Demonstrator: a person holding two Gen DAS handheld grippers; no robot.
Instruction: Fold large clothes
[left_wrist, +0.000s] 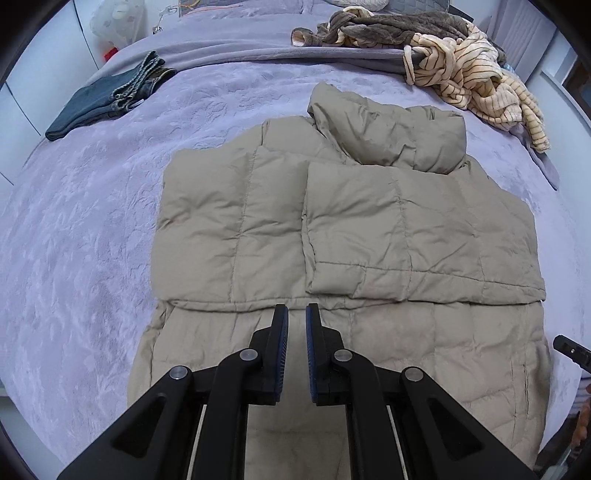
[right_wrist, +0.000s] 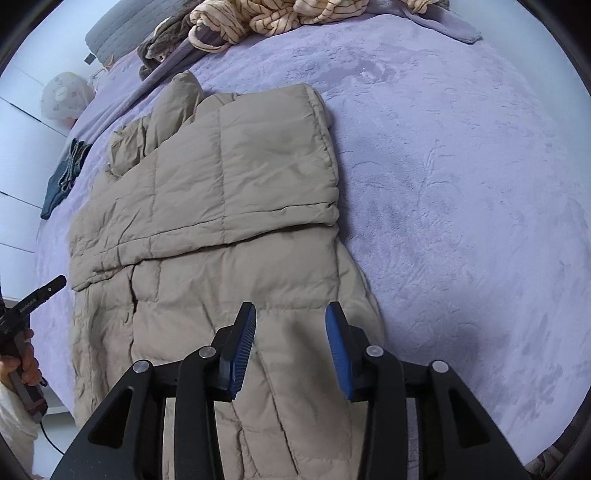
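Left claw (left_wrist: 296, 314) nearly together, nothing gripped; right claw (right_wrist: 290, 314) apart, empty. Both hover over the near part of the tan jacket (left_wrist: 343, 221) on the bed (left_wrist: 92, 229). Jeans (left_wrist: 99, 103) far left, clothes pile (left_wrist: 443, 55) far right.

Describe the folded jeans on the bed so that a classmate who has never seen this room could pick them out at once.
Start from the lavender bedspread and find the big beige puffer jacket spread across its middle. Look past the jacket's left side toward the far left edge of the bed. The folded jeans lie there alone: dark blue denim, flat and tidy, unlike the tangled striped and brown clothes heaped at the far right.
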